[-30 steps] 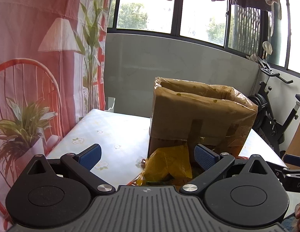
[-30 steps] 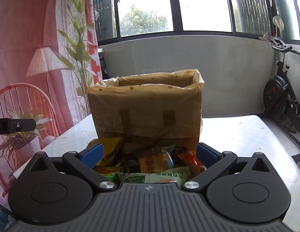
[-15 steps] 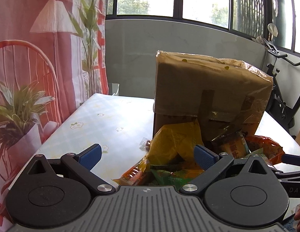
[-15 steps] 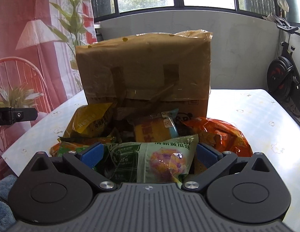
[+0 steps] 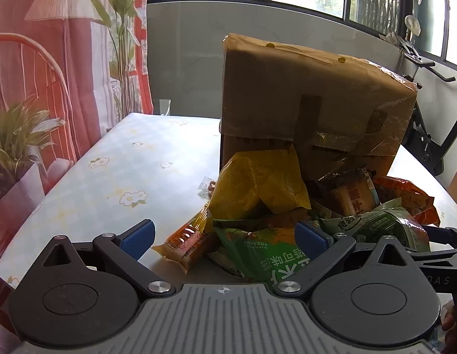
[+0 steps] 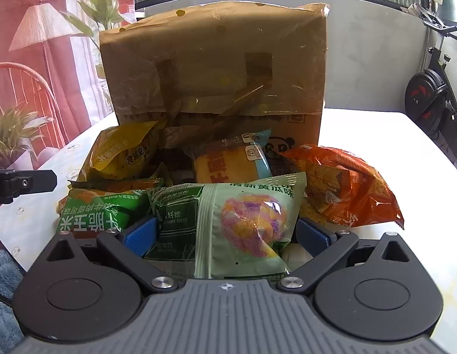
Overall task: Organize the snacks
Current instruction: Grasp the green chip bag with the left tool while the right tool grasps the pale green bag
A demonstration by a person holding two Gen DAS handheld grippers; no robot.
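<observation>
snack heap on the table [image 5: 116, 177], piled against the front of the cardboard box [image 6: 213, 67]: left gripper [image 5: 225, 237] wide, empty, low near the table's left edge, over an orange bar wrapper [image 5: 190, 240] and a dark green packet [image 5: 266, 250]; yellow bag [image 5: 258, 185] behind, leaning on the box; right gripper [image 6: 227, 236] wide, not closed, straddling the pale green packet [image 6: 246, 221], long axis toward the box, nearer this arm; orange bag [image 6: 346, 188] to the right; bare table both sides, box blocks ahead

One cardboard box [image 6: 213, 67], roughly seven snack packets [image 6: 246, 221]
</observation>
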